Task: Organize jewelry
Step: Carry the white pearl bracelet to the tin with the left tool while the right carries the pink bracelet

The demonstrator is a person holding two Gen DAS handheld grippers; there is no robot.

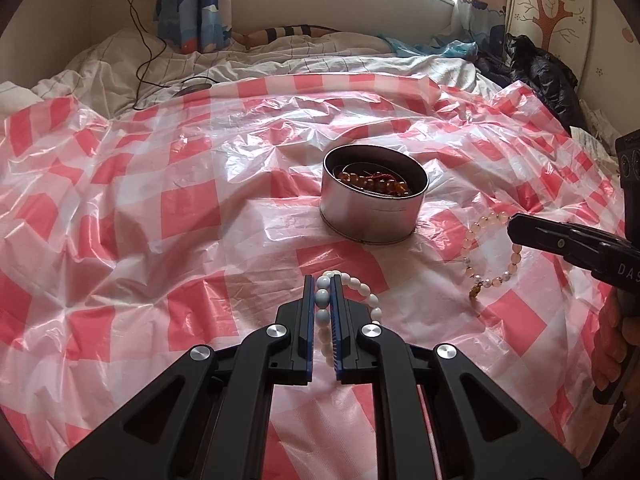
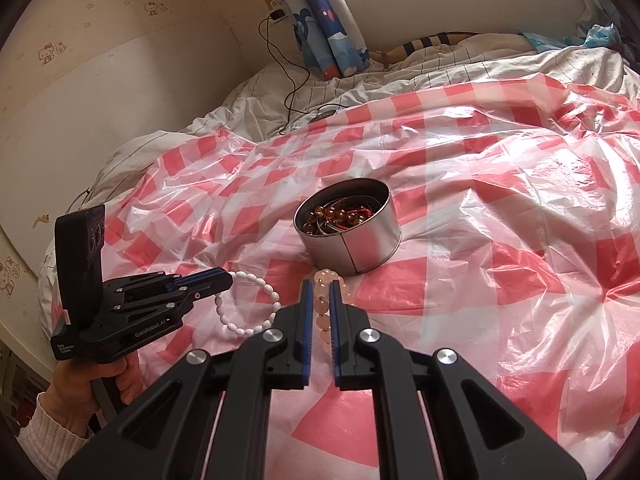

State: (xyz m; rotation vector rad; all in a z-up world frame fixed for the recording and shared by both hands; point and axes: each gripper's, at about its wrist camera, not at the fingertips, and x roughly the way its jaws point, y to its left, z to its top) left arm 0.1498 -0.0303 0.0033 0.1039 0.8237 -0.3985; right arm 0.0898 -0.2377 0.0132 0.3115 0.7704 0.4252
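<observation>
A round silver tin (image 1: 372, 216) stands on the pink checked plastic sheet and holds amber beads with red cord; it also shows in the right wrist view (image 2: 352, 246). My left gripper (image 1: 323, 282) is shut on a white bead bracelet (image 1: 362, 288), which also shows in the right wrist view (image 2: 244, 304). My right gripper (image 2: 320, 286) is shut on a pale pink bead bracelet (image 2: 322, 300), just in front of the tin. In the left wrist view the right gripper (image 1: 514, 226) comes in from the right, with the pink bracelet (image 1: 472, 248) hanging from it.
The checked sheet (image 1: 160, 200) covers a bed with a rumpled white quilt (image 1: 120, 60) behind. A black charger cable (image 1: 148, 52) runs from the wall. A dark jacket (image 1: 536, 68) lies at the far right. Curtains and a window stand at the back.
</observation>
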